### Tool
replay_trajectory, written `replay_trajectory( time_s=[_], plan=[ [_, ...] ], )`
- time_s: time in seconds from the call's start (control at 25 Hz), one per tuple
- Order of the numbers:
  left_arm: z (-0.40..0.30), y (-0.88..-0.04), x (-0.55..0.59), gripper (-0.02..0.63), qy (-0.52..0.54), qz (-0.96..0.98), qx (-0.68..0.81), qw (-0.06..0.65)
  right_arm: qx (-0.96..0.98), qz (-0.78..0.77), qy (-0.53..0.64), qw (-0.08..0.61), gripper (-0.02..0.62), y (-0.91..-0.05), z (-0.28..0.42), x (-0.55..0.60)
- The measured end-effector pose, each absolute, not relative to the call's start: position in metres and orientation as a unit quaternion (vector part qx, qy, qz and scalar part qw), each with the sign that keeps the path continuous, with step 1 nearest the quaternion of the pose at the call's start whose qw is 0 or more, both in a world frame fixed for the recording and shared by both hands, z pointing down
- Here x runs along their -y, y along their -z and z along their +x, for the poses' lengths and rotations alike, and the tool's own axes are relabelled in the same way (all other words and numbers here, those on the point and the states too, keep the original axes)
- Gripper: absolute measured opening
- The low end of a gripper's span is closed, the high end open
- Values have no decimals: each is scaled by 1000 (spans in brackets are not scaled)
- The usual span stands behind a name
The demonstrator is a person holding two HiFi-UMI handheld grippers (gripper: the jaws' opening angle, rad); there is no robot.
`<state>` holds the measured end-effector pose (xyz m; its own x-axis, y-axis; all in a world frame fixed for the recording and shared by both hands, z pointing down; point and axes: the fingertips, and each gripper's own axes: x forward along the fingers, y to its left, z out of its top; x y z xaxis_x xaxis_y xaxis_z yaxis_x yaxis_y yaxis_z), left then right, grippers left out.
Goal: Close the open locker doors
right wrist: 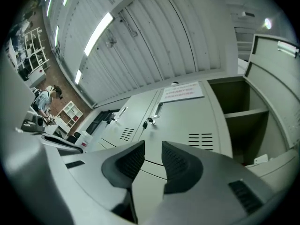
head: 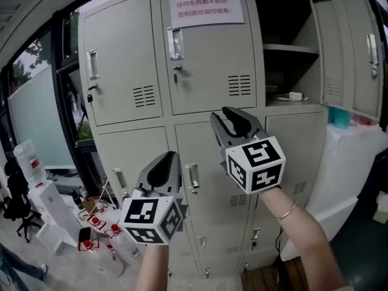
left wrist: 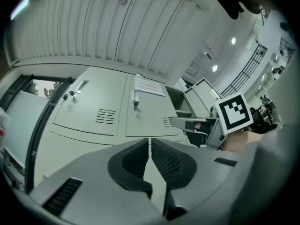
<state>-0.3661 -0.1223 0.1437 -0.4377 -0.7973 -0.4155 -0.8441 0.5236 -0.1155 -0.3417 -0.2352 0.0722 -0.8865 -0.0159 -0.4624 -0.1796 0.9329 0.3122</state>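
Note:
The grey locker bank (head: pixel 200 90) fills the head view. Its top right compartment (head: pixel 285 41) stands open, with the door (head: pixel 351 53) swung out to the right. All other doors look closed. My right gripper (head: pixel 221 115) is held up in front of the middle column, left of the open compartment, its jaws open with nothing between them. My left gripper (head: pixel 170 156) is lower and further left, in front of the lower doors, with its jaws shut and empty. The right gripper view shows the open compartment (right wrist: pixel 243 111) and its door (right wrist: pixel 276 74) at the right, beyond the right gripper (right wrist: pixel 153 146).
A paper notice (head: pixel 205 5) is stuck on the top middle door. A small white item (head: pixel 295 96) lies in the open compartment. A white-covered stand (head: pixel 351 174) sits right of the lockers. At the left are a window, a bottle (head: pixel 27 159) and red items (head: pixel 97 229) on the floor.

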Motion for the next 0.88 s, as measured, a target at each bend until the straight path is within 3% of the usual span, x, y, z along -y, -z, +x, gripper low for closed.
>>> replay_trajectory(
  time_s=[0.44,0.88],
  plan=[
    [-298,-132,239,23,-105,-634,-736,213,-929,-253,-145,228,101,-86,-185,370],
    [-215,-138,333,23,-121,-753,-619,189,-845,-477,-60,235,101,-124,23,483]
  ],
)
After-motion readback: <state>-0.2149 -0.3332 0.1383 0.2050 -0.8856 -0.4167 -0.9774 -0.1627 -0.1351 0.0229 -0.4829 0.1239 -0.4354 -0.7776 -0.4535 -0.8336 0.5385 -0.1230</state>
